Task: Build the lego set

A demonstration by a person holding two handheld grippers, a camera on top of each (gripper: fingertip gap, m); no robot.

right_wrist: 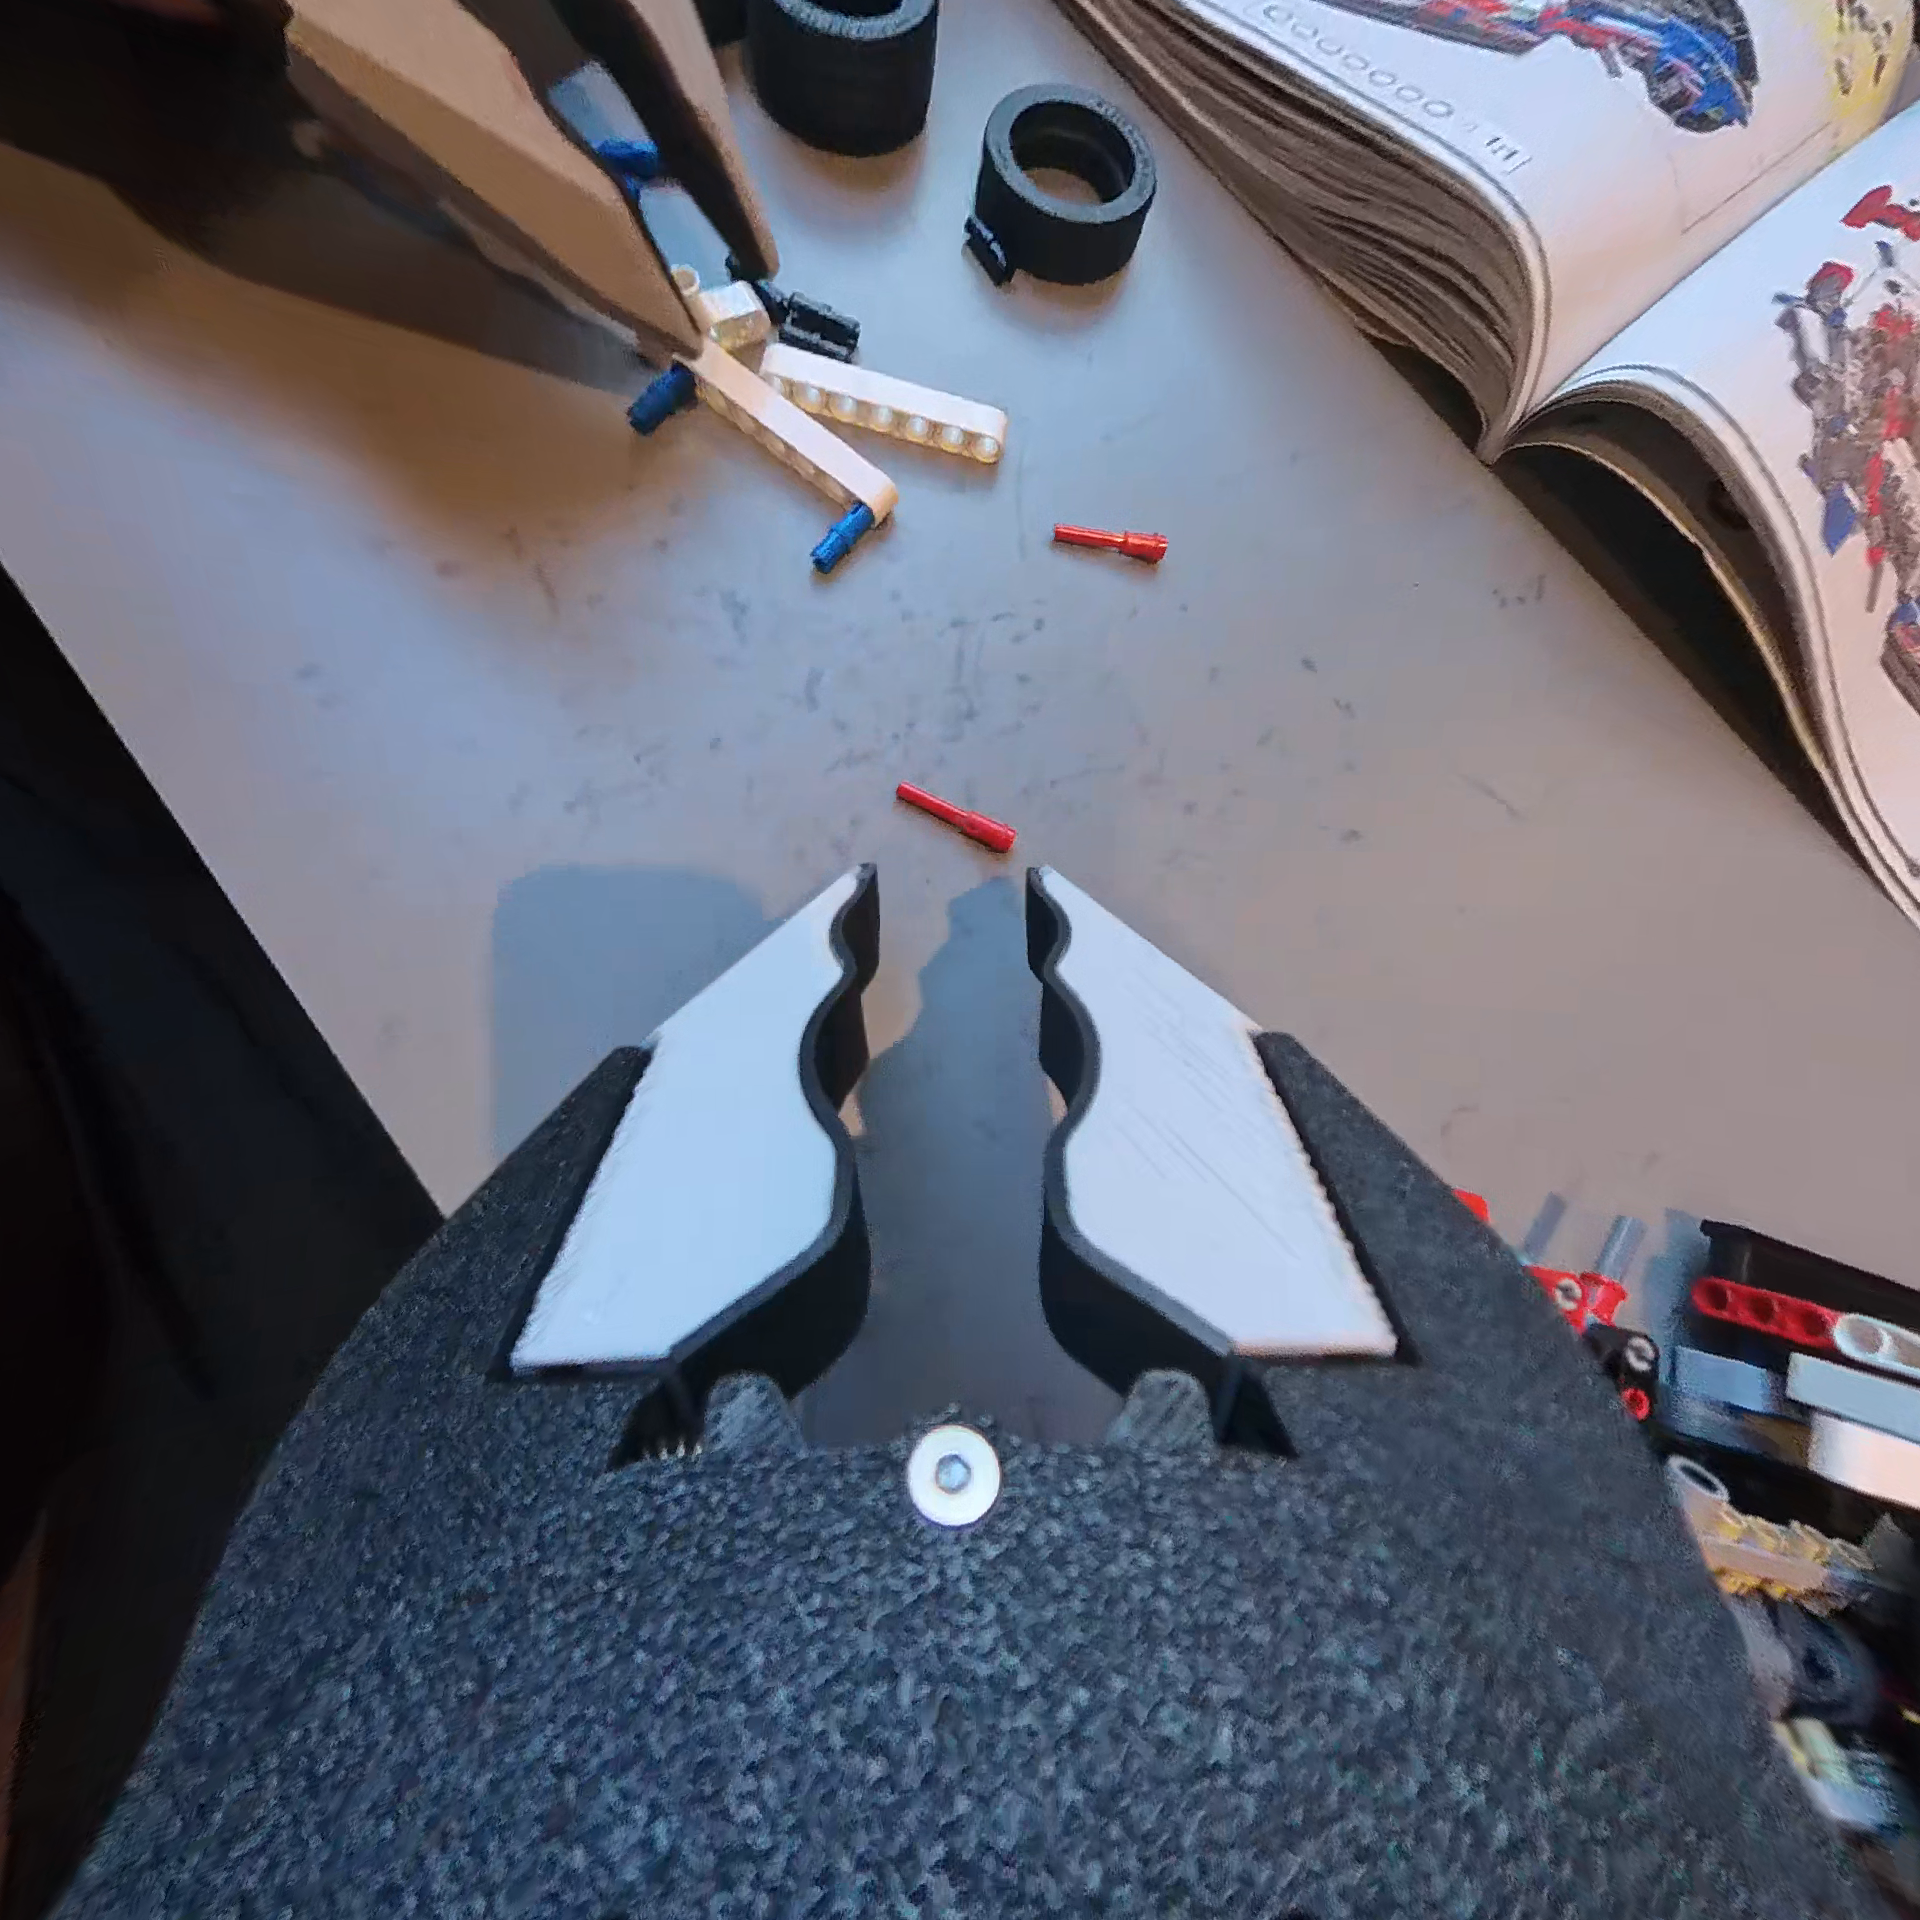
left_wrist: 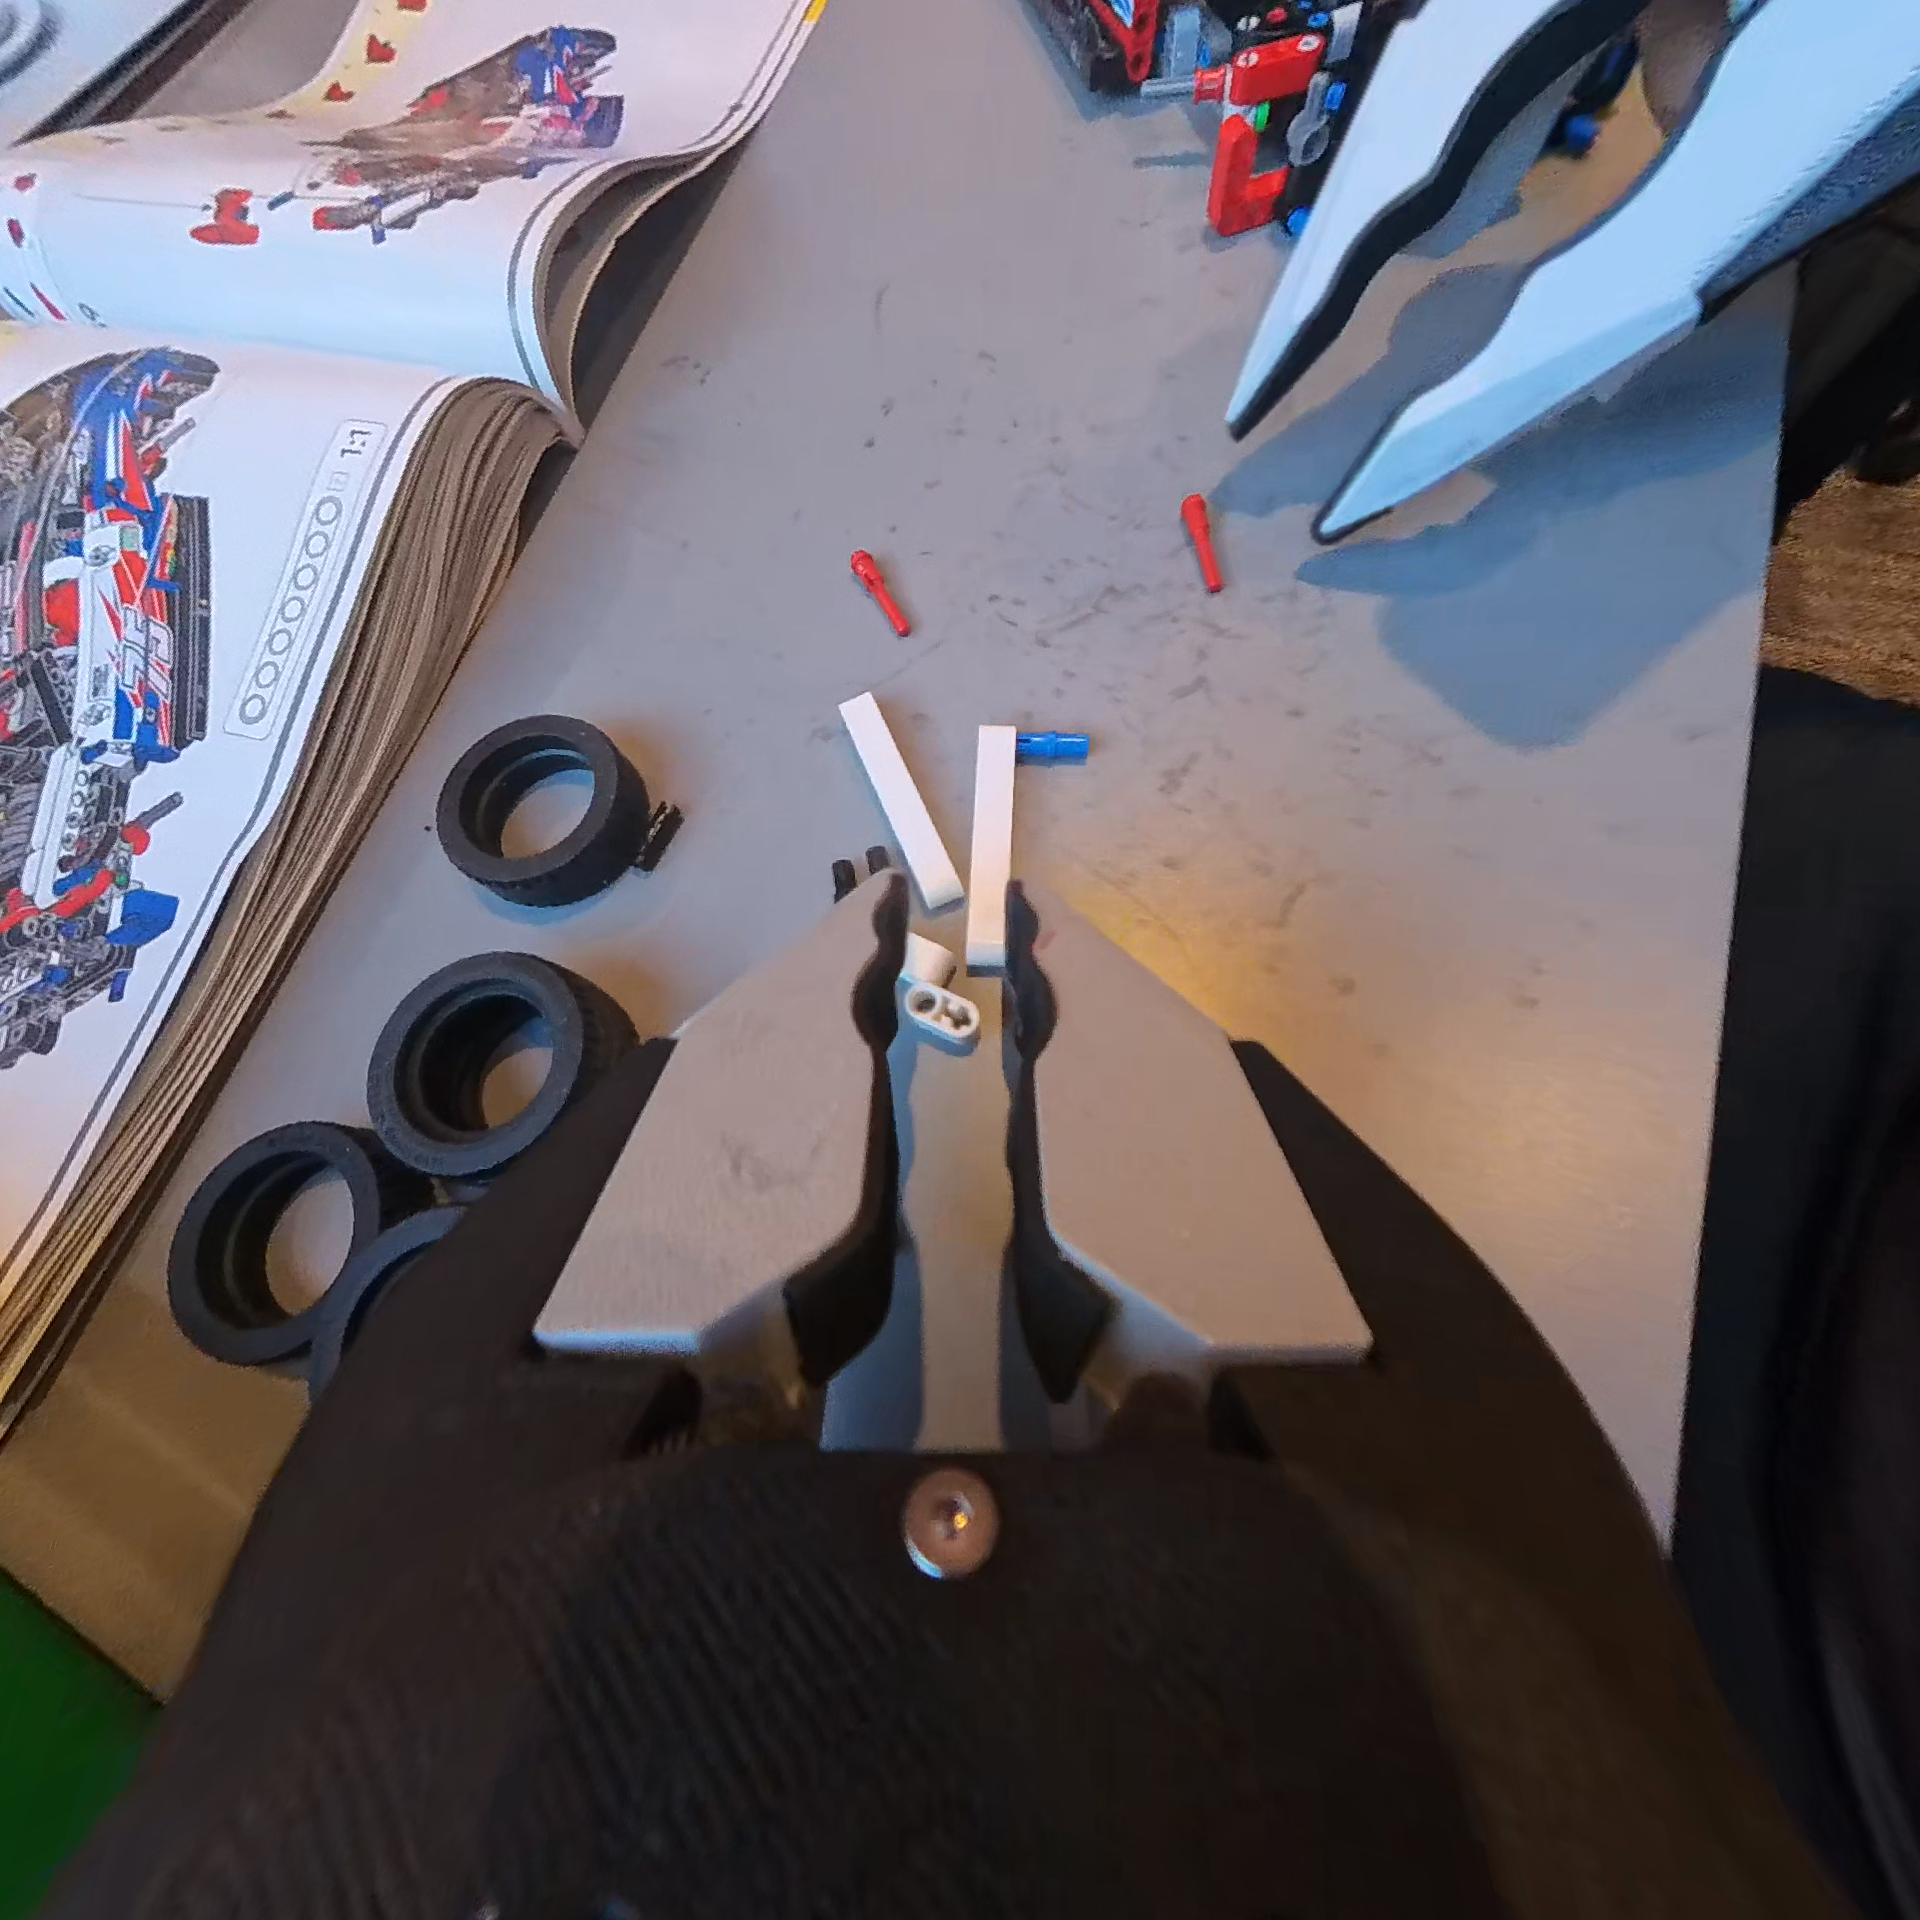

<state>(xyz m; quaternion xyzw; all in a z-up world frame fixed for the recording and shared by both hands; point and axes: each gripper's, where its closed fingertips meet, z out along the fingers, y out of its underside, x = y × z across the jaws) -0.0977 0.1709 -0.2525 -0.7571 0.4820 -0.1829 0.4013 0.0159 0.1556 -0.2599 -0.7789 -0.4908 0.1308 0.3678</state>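
**Two grippers over loose Lego parts beside an open manual**

Left wrist view: the left gripper point(left_wrist: 954, 914) hangs low over a grey table point(left_wrist: 1351, 935), its jaws slightly apart around a small light grey connector point(left_wrist: 940, 1006) and the near end of a white beam point(left_wrist: 992, 847). Whether they actually pinch either piece cannot be told. A second white beam point(left_wrist: 900, 801) lies just beside, a blue pin point(left_wrist: 1051, 745) at the first beam's far end. Two red pins point(left_wrist: 879, 590) point(left_wrist: 1201, 540) lie farther out. Black tyres point(left_wrist: 535, 808) sit left, beside the open instruction book point(left_wrist: 312, 239). The partly built model point(left_wrist: 1247, 104) stands at the far edge.

Right wrist view: the right gripper point(right_wrist: 951, 883) is spread and empty, hovering just short of the nearer red pin point(right_wrist: 954, 816). The other red pin point(right_wrist: 1110, 540) lies beyond. The left gripper point(right_wrist: 717, 312) is seen over the white beams point(right_wrist: 883, 416). The model point(right_wrist: 1766, 1382) sits at lower right.

The step appears to be gathering small parts for a beam sub-assembly. Next, the right jaws would likely need to lower, straddle the thin pin across its shaft and close gently, since it may roll.
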